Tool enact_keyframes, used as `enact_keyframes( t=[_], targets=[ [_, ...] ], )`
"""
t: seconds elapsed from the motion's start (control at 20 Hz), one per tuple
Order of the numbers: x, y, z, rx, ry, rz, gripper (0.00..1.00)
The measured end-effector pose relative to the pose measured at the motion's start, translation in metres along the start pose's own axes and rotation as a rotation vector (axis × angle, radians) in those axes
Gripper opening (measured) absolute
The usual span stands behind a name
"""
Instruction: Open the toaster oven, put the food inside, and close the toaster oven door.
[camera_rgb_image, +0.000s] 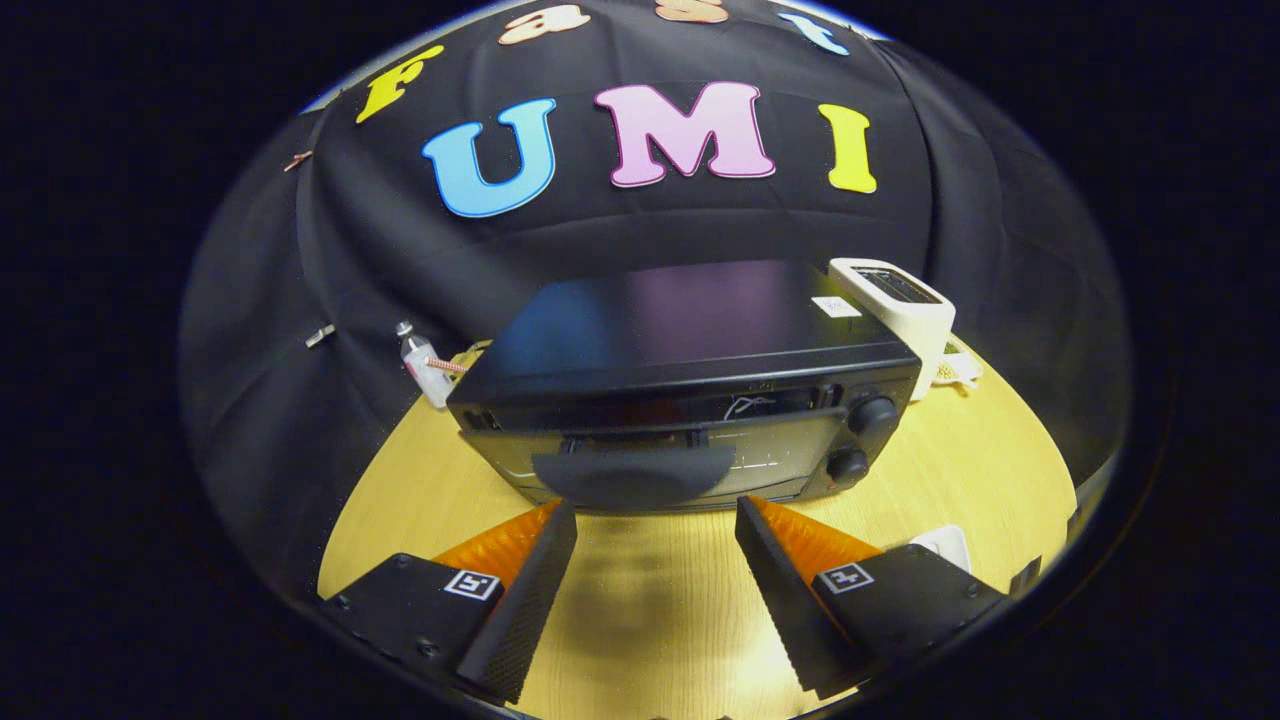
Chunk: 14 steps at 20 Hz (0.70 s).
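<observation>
Toaster oven: black, on the wooden table, door shut, long side across the line of approach. Door handle: dead ahead of the gripper, just beyond the fingertips, running crosswise. Fingers: spread apart, holding nothing. Knobs: right of the door. White toaster: behind right. Small bottle: behind left. White object: beside the right finger, unidentifiable. Path to the handle looks unobstructed.
</observation>
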<state>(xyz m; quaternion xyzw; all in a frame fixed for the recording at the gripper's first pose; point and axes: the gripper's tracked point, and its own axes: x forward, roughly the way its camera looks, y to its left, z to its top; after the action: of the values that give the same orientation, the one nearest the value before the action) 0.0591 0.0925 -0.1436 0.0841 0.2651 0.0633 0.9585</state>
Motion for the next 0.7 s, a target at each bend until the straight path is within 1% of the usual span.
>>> enact_keyframes(
  t=[0.2,0.35,0.5,0.7],
  targets=[
    [-0.025,-0.008,0.006,-0.010,-0.044,-0.005,0.99],
    [-0.050,-0.022,0.020,0.005,-0.091,-0.018,0.99],
    [-0.076,-0.045,0.044,-0.009,-0.160,-0.058,0.98],
    [-0.121,-0.078,0.101,-0.034,-0.306,-0.096,0.99]
  ],
)
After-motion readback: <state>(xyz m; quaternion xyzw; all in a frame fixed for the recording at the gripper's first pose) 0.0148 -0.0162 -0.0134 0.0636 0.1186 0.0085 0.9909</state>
